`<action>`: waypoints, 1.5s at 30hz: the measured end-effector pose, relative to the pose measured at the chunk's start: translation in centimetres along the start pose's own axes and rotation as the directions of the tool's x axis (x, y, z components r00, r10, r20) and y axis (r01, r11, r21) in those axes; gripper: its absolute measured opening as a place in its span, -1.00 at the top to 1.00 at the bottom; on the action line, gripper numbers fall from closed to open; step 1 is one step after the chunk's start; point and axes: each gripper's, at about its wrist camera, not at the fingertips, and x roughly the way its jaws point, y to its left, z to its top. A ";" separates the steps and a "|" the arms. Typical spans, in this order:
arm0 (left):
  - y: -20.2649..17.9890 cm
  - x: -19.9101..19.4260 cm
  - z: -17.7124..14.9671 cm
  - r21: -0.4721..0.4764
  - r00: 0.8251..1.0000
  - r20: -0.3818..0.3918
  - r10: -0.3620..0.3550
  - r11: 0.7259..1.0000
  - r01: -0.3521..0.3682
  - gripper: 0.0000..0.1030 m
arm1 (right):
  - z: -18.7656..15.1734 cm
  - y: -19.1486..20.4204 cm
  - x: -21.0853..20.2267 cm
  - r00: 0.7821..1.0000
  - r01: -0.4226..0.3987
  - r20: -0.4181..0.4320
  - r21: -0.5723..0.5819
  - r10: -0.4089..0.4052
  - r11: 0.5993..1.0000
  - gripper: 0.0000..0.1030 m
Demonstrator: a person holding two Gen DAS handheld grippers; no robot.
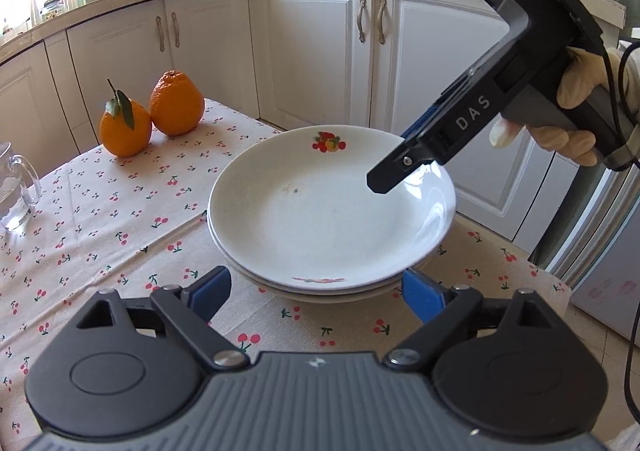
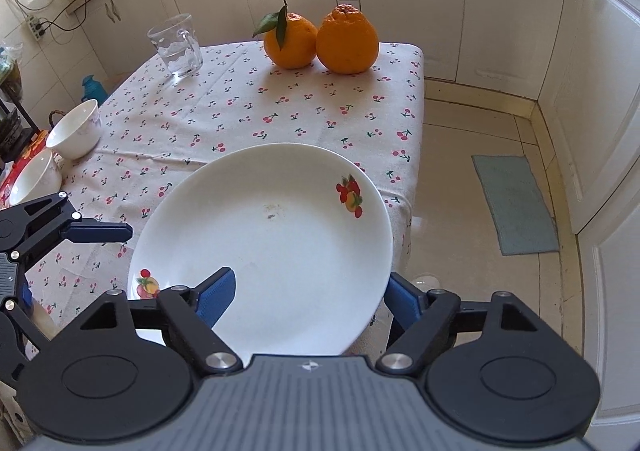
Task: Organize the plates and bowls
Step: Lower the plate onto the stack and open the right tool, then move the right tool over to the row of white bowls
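Observation:
A white plate with a fruit print point(image 1: 320, 211) lies on top of a second plate point(image 1: 332, 293) on the cherry-print tablecloth point(image 1: 100, 219). My left gripper point(image 1: 316, 291) is open at the near edge of the stack, fingers either side, touching nothing. My right gripper point(image 1: 400, 167) is open, one finger over the top plate's right rim and one outside it. In the right wrist view the top plate point(image 2: 272, 239) lies between the wide-apart blue pads point(image 2: 216, 297). Two white bowls point(image 2: 74, 129) point(image 2: 32, 179) stand at the table's left edge.
Two oranges point(image 1: 152, 111) sit at the far end of the table, with a glass mug point(image 2: 176, 45) beside them. The plate stack sits near the table's corner, by the tiled floor point(image 2: 460, 179). White cabinets point(image 1: 312, 47) surround the table.

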 end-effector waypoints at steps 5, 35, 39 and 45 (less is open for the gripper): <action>0.3 -0.9 0.0 -0.005 1.000 0.016 0.020 1.000 -0.020 -0.82 | -0.3 0.9 -0.4 1.000 0.018 0.010 -0.033 -0.017 0.999 -0.80; 3.7 -16.1 -9.5 -0.140 0.961 0.055 0.272 0.955 -0.262 -0.88 | -4.9 18.9 -3.8 0.965 0.073 0.260 -0.113 -0.041 0.991 -1.00; 4.9 -19.0 -11.9 -0.167 0.936 0.030 0.352 0.925 -0.342 -0.88 | -5.0 21.9 -3.2 0.966 0.031 0.257 -0.142 0.007 0.989 -1.00; 7.0 -22.4 -15.1 -0.202 0.892 0.004 0.453 0.874 -0.443 -0.88 | -4.2 27.0 -1.9 0.969 -0.026 0.229 -0.259 0.088 0.966 -1.00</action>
